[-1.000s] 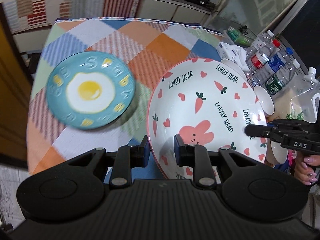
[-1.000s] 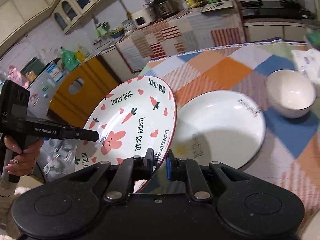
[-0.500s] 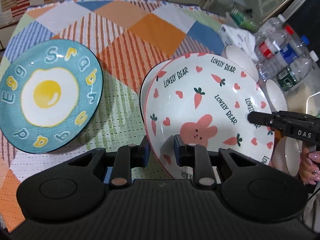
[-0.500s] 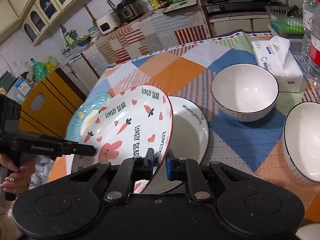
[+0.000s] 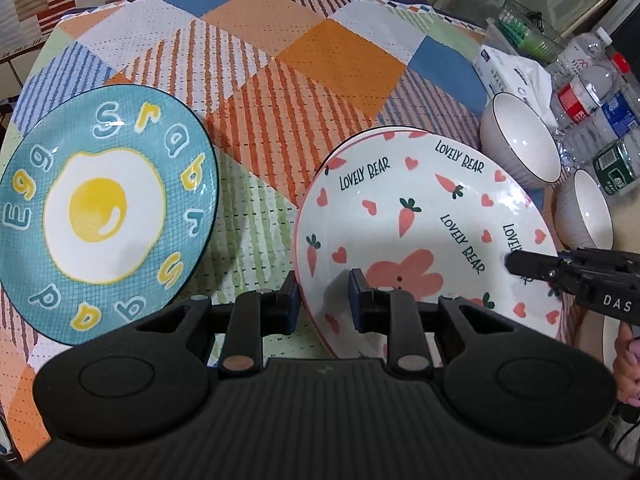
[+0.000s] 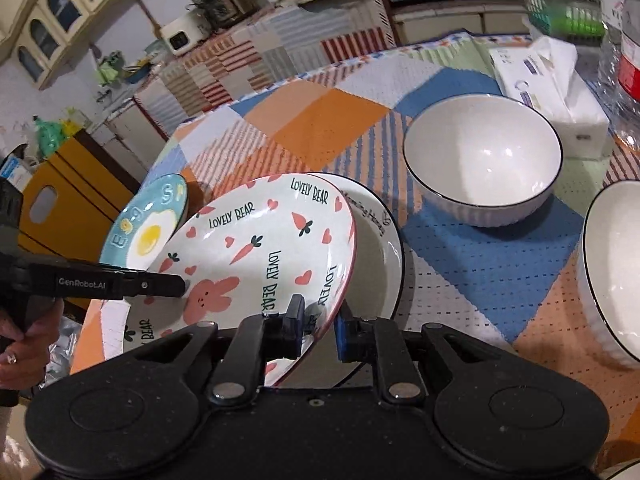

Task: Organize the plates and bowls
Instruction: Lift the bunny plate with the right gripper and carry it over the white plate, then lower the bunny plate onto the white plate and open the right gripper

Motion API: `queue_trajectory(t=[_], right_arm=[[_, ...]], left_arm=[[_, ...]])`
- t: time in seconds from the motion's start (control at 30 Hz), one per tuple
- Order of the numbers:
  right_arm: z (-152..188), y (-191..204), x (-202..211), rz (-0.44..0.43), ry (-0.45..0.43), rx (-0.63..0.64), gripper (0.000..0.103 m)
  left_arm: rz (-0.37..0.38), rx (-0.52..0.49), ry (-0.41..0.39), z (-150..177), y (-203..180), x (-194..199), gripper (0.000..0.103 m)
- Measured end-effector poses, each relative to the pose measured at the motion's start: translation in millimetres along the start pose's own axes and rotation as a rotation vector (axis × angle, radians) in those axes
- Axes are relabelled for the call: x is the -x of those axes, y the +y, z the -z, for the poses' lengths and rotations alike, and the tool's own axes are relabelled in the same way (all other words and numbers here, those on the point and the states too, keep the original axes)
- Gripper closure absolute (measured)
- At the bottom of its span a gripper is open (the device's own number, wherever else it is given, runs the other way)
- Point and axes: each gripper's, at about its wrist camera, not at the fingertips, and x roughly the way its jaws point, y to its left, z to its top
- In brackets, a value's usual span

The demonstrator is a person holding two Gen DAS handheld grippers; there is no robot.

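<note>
The bear plate [image 5: 424,236] is held tilted between both grippers, above the white plate [image 6: 380,252] that lies on the table [image 5: 280,60]. The left gripper [image 5: 322,296] has the plate's rim between its two fingers, one finger behind the rim and one on the printed face beside the pink rabbit; the jaws are clamped on that rim. The right gripper [image 6: 318,326] grips the opposite rim the same way, one finger on the face, the other under the rim, jaws closed on it.

In the left wrist view the right gripper shows as a dark bar reaching onto the plate's right rim, and only a thin arc of the white plate peeks out behind the bear plate. The right wrist view shows much more of the white plate, with writing on its rim, and the bear plate's lower edge hanging over it.

The egg plate [image 5: 100,208] lies flat near the table's left edge, apart from the bear plate. Two white bowls [image 6: 482,164] stand toward the right edge, near a tissue box [image 6: 548,88] and bottles [image 5: 592,96].
</note>
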Motion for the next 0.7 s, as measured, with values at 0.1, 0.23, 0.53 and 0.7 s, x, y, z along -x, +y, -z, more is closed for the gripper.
queue_trajectory(t=[0.1, 0.23, 0.53, 0.7], right_arm=[[-3, 0, -1, 0.022, 0.017, 0.003, 0.082], [-1, -4, -5, 0.011, 0.052, -0.035, 0.082], [-3, 8, -11, 0.091, 0.103, -0.009, 0.074], [-6, 35, -11, 0.196, 0.149, 0.075, 0.065]], left_arm=[[0.000, 0.020, 0.014, -2, 1, -6, 0.081], [0.006, 0.054, 0.007, -3, 7, -8, 0.081], [-0.029, 0.019, 0.012, 0, -3, -15, 0.080], [-0.029, 0.032, 0.018, -2, -2, -16, 0.080]])
